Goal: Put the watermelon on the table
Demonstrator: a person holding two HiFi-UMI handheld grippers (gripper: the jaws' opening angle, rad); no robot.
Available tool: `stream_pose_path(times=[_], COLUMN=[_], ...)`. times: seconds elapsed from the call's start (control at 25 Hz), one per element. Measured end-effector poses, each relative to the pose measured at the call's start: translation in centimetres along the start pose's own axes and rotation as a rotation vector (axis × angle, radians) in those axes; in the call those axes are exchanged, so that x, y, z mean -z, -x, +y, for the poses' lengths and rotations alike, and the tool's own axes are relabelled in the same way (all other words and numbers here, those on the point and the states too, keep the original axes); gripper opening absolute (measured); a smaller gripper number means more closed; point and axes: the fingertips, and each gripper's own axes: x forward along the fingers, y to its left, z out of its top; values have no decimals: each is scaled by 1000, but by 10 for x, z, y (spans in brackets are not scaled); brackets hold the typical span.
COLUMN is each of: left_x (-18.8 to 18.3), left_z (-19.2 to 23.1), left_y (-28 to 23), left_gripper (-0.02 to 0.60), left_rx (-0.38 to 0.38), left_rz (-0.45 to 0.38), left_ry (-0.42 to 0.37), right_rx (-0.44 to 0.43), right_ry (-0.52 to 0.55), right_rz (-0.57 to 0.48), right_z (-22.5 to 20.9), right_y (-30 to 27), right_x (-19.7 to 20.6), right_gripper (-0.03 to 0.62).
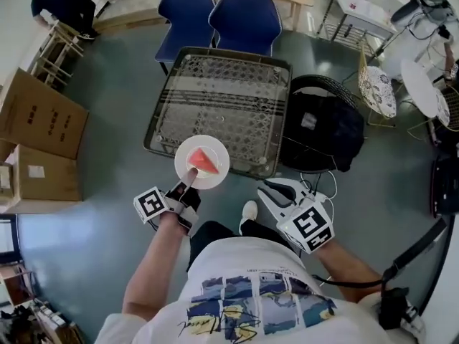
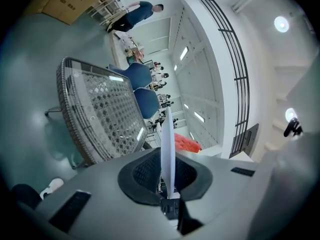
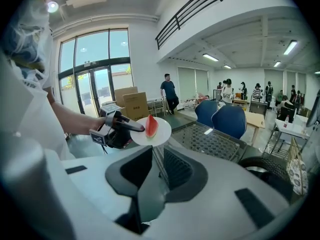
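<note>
A red watermelon slice [image 1: 205,163] lies on a small white plate [image 1: 188,152]. My left gripper [image 1: 191,175] is shut on the plate's near rim and holds it over the near edge of the wicker table with a glass top [image 1: 222,99]. In the left gripper view the plate [image 2: 167,144] stands edge-on between the pads, with the watermelon [image 2: 187,144] on its right and the table [image 2: 100,114] beyond. My right gripper [image 1: 268,188] hovers empty to the right, jaws together. Its view shows the left gripper [image 3: 117,129], plate [image 3: 159,134] and slice [image 3: 151,125].
Two blue chairs [image 1: 219,16] stand at the table's far side. A black bag on a round seat [image 1: 319,131] is close on the right. Cardboard boxes [image 1: 39,117] sit at the left, white furniture [image 1: 423,84] at the far right. A person [image 1: 61,6] stands far left.
</note>
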Motion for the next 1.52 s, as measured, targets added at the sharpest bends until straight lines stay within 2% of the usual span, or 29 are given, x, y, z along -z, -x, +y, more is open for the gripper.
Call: stream_pose_path(times=[0.16, 0.44, 0.72, 0.96, 1.2, 1.36, 1.52], left_x=[-47, -130, -208, -264, -297, -306, -313], left_z=[30, 106, 181, 225, 261, 273, 279], left_y=[-48, -129, -199, -266, -316, -336, -347], left_gripper=[26, 26, 26, 26, 26, 26, 29], left_rx=[-37, -109, -181, -207, -230, -231, -243], left_rz=[-12, -4, 99, 186, 232, 267, 301], left_ry=[50, 79, 79, 68, 76, 68, 14], right_rx=[45, 138, 255, 306, 375, 387, 387], right_ry=[-44, -119, -223, -269, -340, -367, -377], right_rz=[-8, 37, 62, 120, 180, 206, 217], right_z=[-41, -99, -127, -144, -160, -164, -166], right_y=[-17, -54, -115, -165, -187, -200, -210], right_x=[-13, -19, -59, -83, -77, -76, -80], right_gripper=[75, 75, 75, 75, 75, 75, 75])
